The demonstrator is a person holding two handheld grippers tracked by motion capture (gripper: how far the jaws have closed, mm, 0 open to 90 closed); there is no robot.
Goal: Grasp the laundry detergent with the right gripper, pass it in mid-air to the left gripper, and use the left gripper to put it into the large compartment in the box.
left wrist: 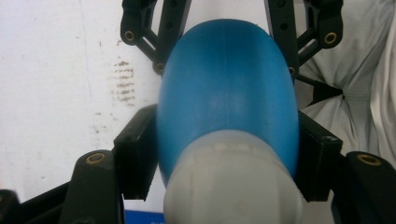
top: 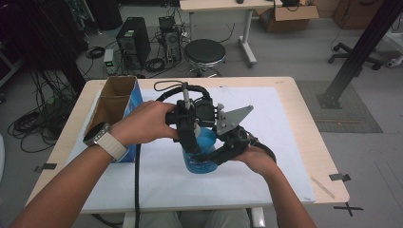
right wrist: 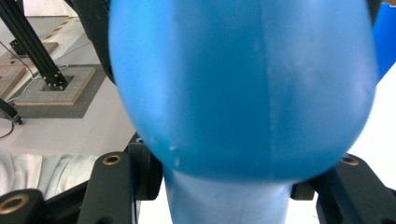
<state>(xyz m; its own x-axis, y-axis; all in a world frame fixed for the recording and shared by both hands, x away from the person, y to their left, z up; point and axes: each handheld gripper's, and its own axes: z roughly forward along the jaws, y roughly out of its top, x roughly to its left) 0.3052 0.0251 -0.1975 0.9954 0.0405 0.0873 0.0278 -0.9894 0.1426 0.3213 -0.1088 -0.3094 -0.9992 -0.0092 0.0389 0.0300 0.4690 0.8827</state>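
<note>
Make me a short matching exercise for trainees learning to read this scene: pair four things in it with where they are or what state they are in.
Things:
1. blue bottle
2. cardboard box
3. round stool
4. left gripper

Places or states:
A. on the floor beyond the table
B. shut on the bottle near its pale cap
C. open-topped, on the table's left side
D. on the white sheet, between both grippers

Pairs: 1-D, 2-C, 3-A, 4-B

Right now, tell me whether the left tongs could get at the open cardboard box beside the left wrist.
Probably not as things stand: the left tongs are shut on the blue bottle, which the right tongs also hold. The cardboard box stands open and unblocked nearby, so releasing the bottle would free the way.
</note>
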